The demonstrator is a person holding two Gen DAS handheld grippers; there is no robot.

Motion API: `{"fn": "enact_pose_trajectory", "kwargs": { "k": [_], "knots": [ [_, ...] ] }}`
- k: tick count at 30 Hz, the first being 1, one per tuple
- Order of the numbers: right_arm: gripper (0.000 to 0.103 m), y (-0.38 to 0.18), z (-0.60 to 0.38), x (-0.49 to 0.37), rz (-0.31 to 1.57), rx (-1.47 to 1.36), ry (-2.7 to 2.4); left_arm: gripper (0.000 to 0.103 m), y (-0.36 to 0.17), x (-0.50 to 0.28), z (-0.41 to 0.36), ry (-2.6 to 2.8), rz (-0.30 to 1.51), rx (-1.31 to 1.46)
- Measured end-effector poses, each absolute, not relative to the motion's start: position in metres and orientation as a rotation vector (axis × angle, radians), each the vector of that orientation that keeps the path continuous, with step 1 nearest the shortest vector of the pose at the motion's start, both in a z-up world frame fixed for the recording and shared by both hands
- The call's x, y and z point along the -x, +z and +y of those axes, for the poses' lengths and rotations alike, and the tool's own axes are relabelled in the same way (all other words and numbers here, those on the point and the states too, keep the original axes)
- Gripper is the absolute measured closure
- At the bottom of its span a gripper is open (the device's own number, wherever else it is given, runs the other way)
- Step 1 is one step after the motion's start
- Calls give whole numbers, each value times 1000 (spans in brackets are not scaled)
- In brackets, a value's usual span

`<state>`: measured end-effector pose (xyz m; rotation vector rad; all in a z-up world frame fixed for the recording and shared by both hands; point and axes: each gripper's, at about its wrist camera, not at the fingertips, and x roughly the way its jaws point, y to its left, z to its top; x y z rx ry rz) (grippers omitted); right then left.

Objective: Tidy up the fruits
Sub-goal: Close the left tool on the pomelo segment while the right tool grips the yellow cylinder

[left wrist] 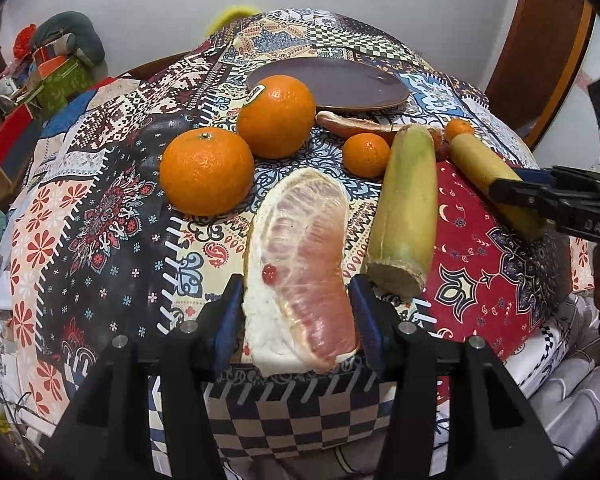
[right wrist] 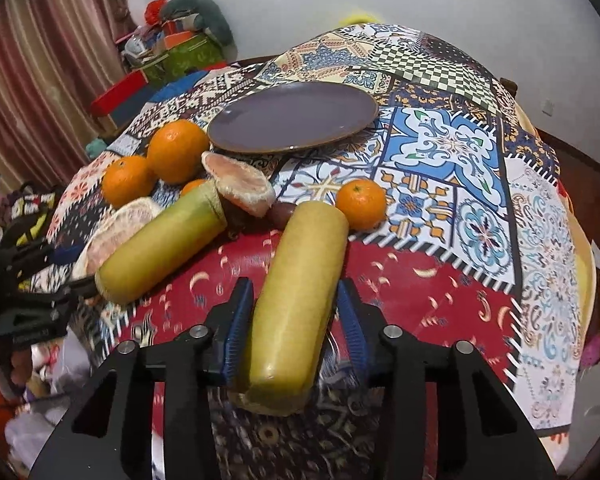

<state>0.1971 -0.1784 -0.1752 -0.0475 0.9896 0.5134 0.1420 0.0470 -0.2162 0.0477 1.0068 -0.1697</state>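
Note:
In the left wrist view my left gripper (left wrist: 298, 300) has its blue pads on both sides of a peeled pomelo wedge (left wrist: 300, 264) lying on the patchwork cloth; the jaws stand close around it. Two large oranges (left wrist: 206, 170) (left wrist: 276, 116), a small mandarin (left wrist: 366, 154) and a yellow-green sugarcane piece (left wrist: 406, 212) lie beyond. In the right wrist view my right gripper (right wrist: 296, 316) straddles a second sugarcane piece (right wrist: 296, 300), pads near its sides. The right gripper also shows in the left wrist view (left wrist: 556, 200) around that cane. A purple plate (right wrist: 296, 116) sits empty behind.
Another pomelo wedge (right wrist: 240, 186) and a mandarin (right wrist: 360, 204) lie near the plate. Dark small fruit (right wrist: 280, 214) sits between the canes. Boxes and clutter (right wrist: 172, 56) stand at the back left. A wooden chair back (left wrist: 540, 52) is at the right.

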Motion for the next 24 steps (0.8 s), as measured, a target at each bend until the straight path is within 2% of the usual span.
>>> {"fn": "enact_pose_trajectory", "kwargs": {
  "k": [17, 24],
  "knots": [
    [65, -185, -180, -201, 1011, 35, 492, 51, -222, -168, 45, -180, 1021, -59],
    [68, -184, -181, -200, 989, -17, 472, 53, -219, -163, 43, -150, 996, -60]
  ]
}}
